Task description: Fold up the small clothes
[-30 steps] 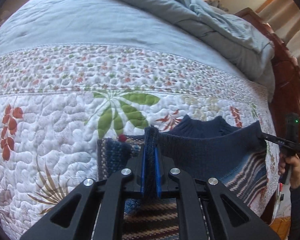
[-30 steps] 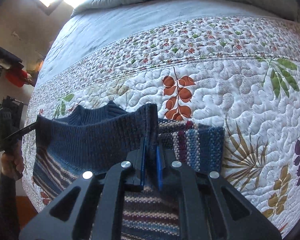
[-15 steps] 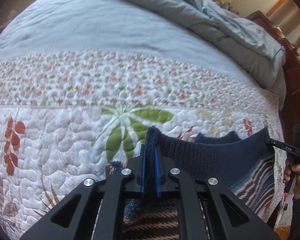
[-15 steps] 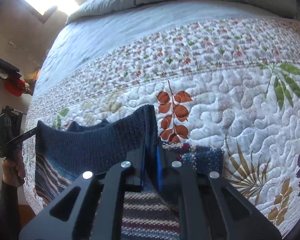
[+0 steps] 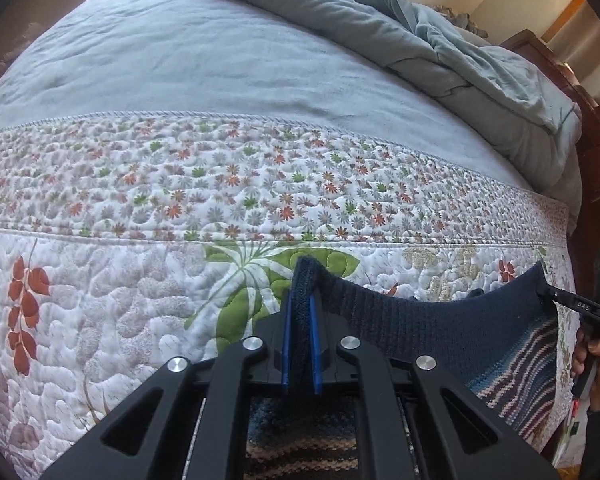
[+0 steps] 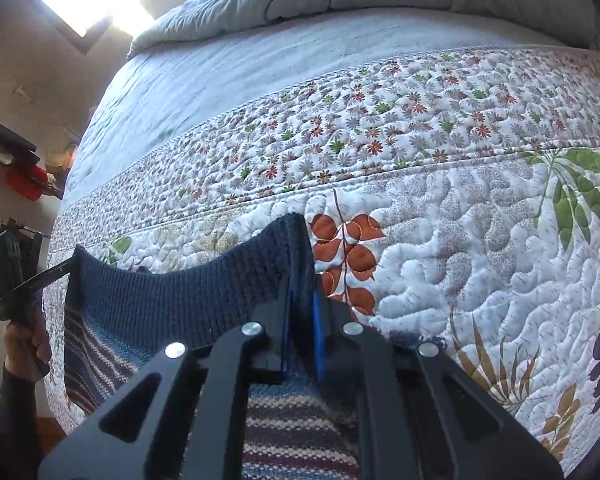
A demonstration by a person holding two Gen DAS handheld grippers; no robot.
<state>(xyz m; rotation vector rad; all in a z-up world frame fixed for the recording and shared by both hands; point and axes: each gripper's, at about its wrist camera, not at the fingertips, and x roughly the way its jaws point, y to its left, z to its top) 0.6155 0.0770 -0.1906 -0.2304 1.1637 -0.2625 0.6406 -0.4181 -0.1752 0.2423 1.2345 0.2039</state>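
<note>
While both corners of a navy striped sweater [image 5: 440,332] hang pinched above the floral quilted bed [image 5: 140,300], the left hand-held gripper [image 5: 300,344] and right hand-held gripper [image 6: 300,336] are clamped tight on its dark edge. This looks mid-fold; next, lay the edge down evenly.

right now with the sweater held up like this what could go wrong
1. Each gripper pinches only a thin edge of the navy striped knit sweater: left gripper, right gripper. The heavy knit could slip out.
2. The dark band sags between the grips, so the fold may land crooked on the floral quilted bedspread.
3. The hanging striped part may bunch underneath.
</note>
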